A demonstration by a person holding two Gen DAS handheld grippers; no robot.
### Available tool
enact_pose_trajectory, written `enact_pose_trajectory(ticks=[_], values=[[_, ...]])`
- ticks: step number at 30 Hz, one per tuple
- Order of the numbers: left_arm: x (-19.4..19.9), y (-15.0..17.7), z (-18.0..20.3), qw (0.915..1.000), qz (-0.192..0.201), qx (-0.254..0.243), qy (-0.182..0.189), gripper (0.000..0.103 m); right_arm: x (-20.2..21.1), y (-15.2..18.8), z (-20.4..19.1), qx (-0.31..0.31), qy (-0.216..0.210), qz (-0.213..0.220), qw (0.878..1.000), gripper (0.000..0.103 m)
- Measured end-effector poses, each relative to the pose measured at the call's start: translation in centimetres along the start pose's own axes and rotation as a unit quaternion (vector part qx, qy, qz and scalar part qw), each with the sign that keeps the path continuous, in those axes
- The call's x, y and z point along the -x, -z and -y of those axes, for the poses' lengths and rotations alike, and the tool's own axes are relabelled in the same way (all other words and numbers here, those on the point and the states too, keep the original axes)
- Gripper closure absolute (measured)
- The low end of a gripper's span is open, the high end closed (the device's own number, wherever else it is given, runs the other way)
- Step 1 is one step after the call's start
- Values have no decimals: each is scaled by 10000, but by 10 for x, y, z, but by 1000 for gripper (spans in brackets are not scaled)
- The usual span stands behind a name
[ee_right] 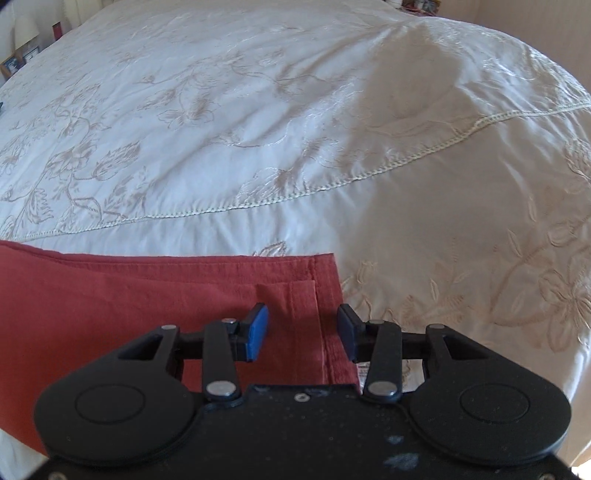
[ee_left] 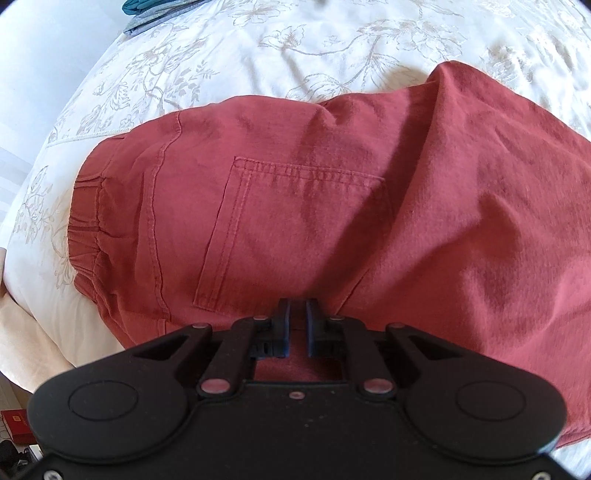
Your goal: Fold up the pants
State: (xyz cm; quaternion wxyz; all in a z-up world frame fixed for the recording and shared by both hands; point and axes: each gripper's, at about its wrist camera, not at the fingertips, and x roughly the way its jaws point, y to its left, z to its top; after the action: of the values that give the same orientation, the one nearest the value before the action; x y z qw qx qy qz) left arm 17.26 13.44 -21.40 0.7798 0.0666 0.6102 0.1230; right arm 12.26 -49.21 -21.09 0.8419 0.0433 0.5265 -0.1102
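Red pants (ee_left: 332, 206) lie on a white embroidered bedspread (ee_left: 221, 55), back pocket up, elastic waistband at the left. My left gripper (ee_left: 297, 314) hovers over the near edge below the pocket, its jaws nearly closed with a narrow gap and no cloth visibly between them. In the right wrist view the leg ends of the pants (ee_right: 184, 295) lie flat with their hems at the right. My right gripper (ee_right: 302, 325) is open, its fingers straddling the hem edge just above the cloth.
The bedspread (ee_right: 295, 129) stretches far ahead and to the right, with a stitched seam across it. Folded teal and grey clothes (ee_left: 155, 14) lie at the far left of the bed. The bed edge drops off at the left.
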Motion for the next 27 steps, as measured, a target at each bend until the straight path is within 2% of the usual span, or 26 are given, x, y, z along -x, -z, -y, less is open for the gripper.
enact_pose_trajectory(ticks=[2, 4, 7, 9, 13, 16, 18, 19, 22, 24, 27], values=[[0, 0, -1, 10000, 7, 62, -14, 87, -11, -9, -2, 130, -174, -335, 9992, 87], [-1, 1, -1, 10000, 20, 87, -29, 87, -11, -15, -6, 263, -239, -355, 9987, 96], [-3, 4, -3, 9999, 73, 74, -27, 87, -8, -27, -9, 453, 105, 23, 9989, 98], [-2, 7, -4, 9999, 106, 23, -30, 86, -16, -36, -6, 338, 263, 45, 9991, 98], [4, 8, -4, 9999, 78, -35, -53, 86, -28, -42, -8, 362, 272, -136, 9989, 95], [24, 8, -2, 9996, 265, -45, 21, 86, -8, -36, 6, 32, 361, 139, 9992, 77], [45, 11, 7, 9983, 567, -112, 84, 85, 19, -22, 23, -254, 211, 381, 9987, 73], [54, 13, 13, 9974, 691, -162, 149, 85, 31, -14, 29, -379, 128, 437, 9982, 68], [78, 19, 41, 9934, 926, -369, 559, 85, 56, 19, 40, -530, -8, 413, 9977, 66], [86, 21, 64, 9901, 981, -541, 843, 82, 64, 42, 41, -572, 24, 306, 9979, 66], [81, 24, 99, 9887, 816, -764, 995, 82, 72, 68, 38, -680, -128, 240, 9973, 66]])
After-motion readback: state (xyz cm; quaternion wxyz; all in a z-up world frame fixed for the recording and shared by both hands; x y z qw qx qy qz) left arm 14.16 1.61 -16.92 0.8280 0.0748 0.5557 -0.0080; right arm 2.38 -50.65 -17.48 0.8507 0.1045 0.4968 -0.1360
